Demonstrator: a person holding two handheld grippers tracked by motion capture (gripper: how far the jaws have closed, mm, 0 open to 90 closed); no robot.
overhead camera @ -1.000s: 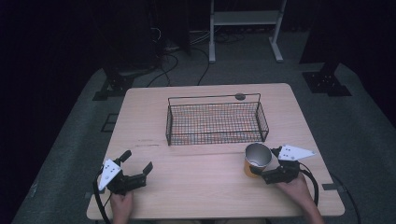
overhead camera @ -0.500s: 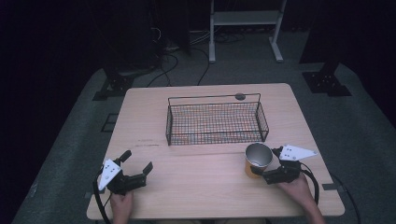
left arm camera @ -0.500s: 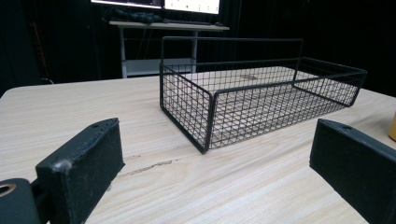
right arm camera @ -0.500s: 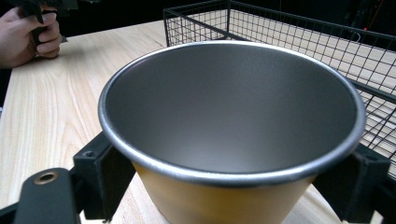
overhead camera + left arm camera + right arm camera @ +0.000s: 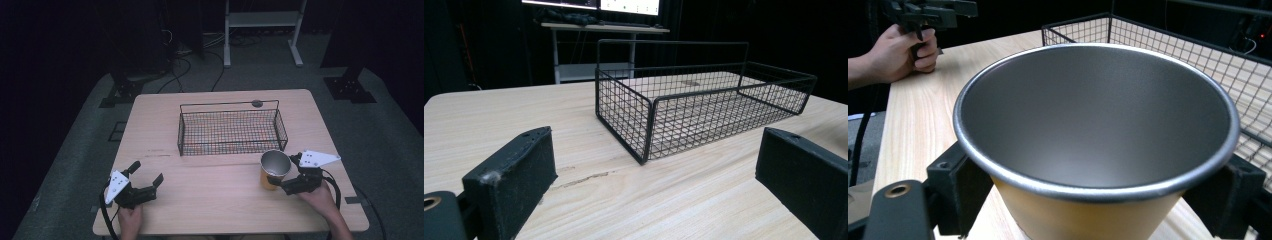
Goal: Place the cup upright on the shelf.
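Dark room, grey floor [image 5: 75, 165]. Light wood table [image 5: 215, 200]; black wire basket [image 5: 230, 130] sits mid-table. Right gripper [image 5: 280, 175] clamps yellow steel-lined cup [image 5: 274, 169] upright, just near of basket. Left gripper [image 5: 146, 175] wide apart, holding nothing, front-left.

Left gripper [image 5: 148, 175], near left, jaws spread wide; right gripper [image 5: 281, 176], near right, jaws clamped, hand [image 5: 316, 199] behind.
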